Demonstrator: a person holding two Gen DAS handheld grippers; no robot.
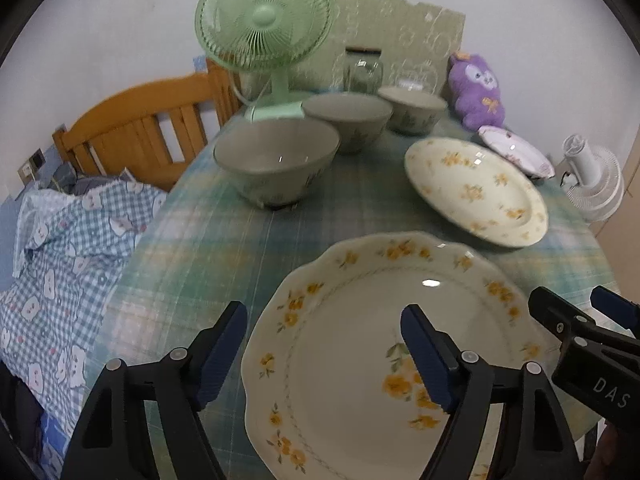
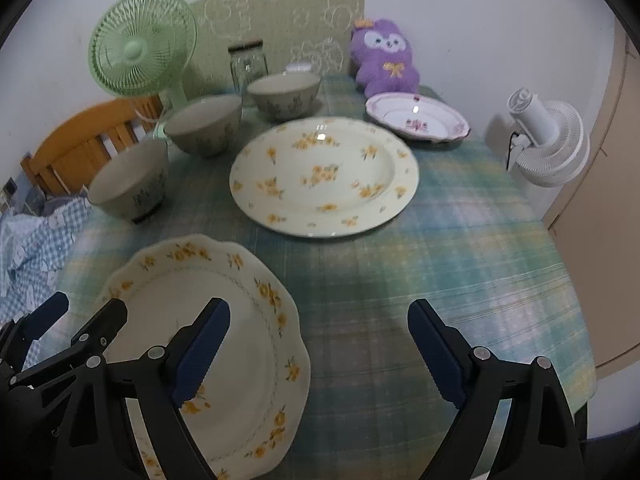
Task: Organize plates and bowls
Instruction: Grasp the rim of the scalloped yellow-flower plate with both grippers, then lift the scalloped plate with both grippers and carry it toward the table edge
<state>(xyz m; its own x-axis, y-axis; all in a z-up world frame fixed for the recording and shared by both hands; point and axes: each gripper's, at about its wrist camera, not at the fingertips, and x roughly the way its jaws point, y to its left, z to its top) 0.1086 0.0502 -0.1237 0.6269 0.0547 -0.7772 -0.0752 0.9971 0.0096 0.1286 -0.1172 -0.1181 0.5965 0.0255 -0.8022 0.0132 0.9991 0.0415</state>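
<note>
A scalloped cream plate with yellow flowers [image 1: 360,340] [image 2: 224,344] lies at the table's near edge. A round yellow-flowered plate [image 1: 476,190] [image 2: 324,176] lies behind it, and a small pink-rimmed plate [image 1: 516,150] [image 2: 416,118] further back. Three grey-green bowls [image 1: 276,160] [image 1: 348,118] [image 1: 412,108] stand in a row at left [image 2: 128,184] [image 2: 204,124] [image 2: 284,94]. My left gripper [image 1: 324,352] is open, hovering over the scalloped plate's left rim. My right gripper [image 2: 320,352] is open, empty, over the cloth at the plate's right; it also shows in the left wrist view [image 1: 576,312].
A green fan [image 1: 264,28] [image 2: 140,52], a glass jar [image 1: 362,72] [image 2: 246,66] and a purple plush toy [image 1: 476,88] [image 2: 386,56] stand along the wall. A white clip fan [image 1: 596,176] [image 2: 544,140] sits at the table's right edge. A wooden headboard [image 1: 140,120] and checked bedding [image 1: 72,240] lie left.
</note>
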